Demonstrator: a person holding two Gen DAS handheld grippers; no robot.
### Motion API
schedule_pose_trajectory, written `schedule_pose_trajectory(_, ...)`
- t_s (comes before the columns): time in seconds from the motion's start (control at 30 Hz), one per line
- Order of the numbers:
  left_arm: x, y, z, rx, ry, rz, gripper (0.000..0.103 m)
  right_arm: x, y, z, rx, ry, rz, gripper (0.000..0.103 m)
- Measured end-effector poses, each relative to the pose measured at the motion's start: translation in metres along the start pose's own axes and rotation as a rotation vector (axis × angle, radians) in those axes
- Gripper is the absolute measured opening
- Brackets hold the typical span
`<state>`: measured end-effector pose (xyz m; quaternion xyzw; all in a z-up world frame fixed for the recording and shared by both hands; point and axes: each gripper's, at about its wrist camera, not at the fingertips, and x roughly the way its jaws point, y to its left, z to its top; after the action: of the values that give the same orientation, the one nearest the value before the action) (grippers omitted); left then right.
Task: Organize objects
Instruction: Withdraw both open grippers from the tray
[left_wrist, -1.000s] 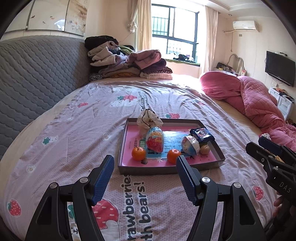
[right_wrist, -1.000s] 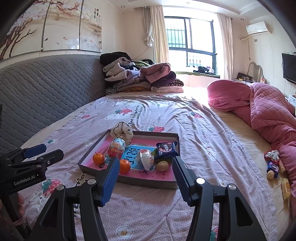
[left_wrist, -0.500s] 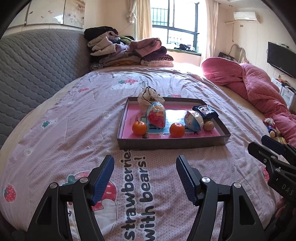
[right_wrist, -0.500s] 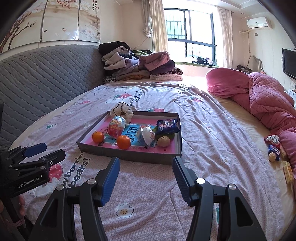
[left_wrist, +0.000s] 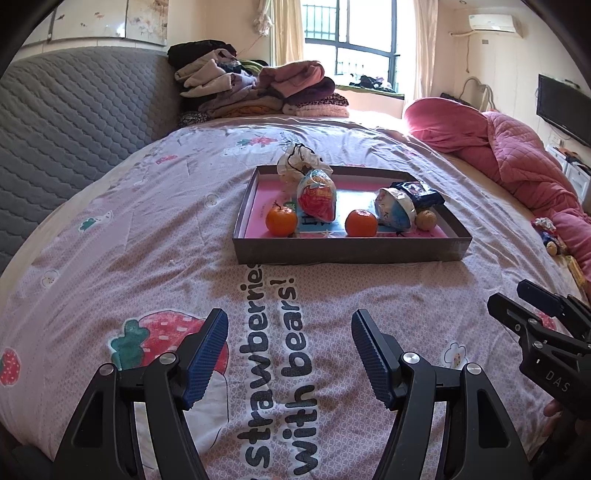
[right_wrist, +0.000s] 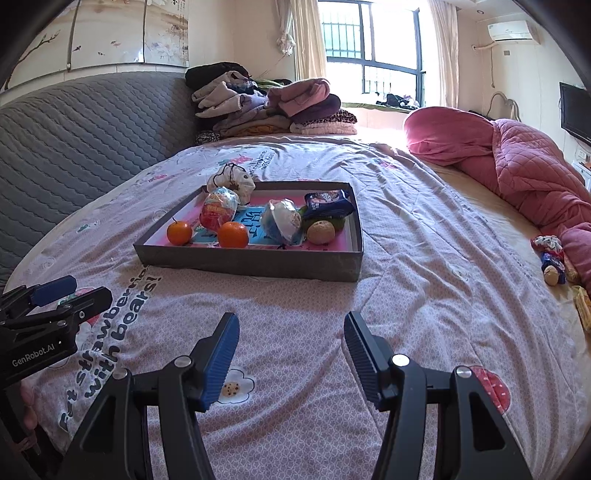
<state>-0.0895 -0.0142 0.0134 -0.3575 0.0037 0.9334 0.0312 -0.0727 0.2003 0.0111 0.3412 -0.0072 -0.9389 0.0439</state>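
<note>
Both grippers empty over the bedspread, fingers wide: left gripper (left_wrist: 290, 345), right gripper (right_wrist: 291, 345), each well short of the grey tray (right_wrist: 243, 263) at mid-bed. Tray holds two mandarins (right_wrist: 232, 234), snack packets (right_wrist: 284, 220), a walnut (right_wrist: 320, 232); more loose snacks (right_wrist: 552, 258) lie at the far right by the pink quilt (right_wrist: 517, 162). Likely step: reach for the strays; come in low, straddle one item squarely before closing.
</note>
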Motion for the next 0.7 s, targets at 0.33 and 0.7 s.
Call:
schedule_pose_trajectory(0.33, 0.005, 0.004, -0.003, -0.010, 0.003, 0.015, 0.071, 0.006, 0.000, -0.011, -0.006, 0.027, -0.012, 0.059)
schedule_pose_trajectory(0.7, 0.009, 0.008, -0.006, -0.023, 0.019, 0.012, 0.071, 0.009, -0.001, -0.014, -0.009, 0.031, -0.023, 0.059)
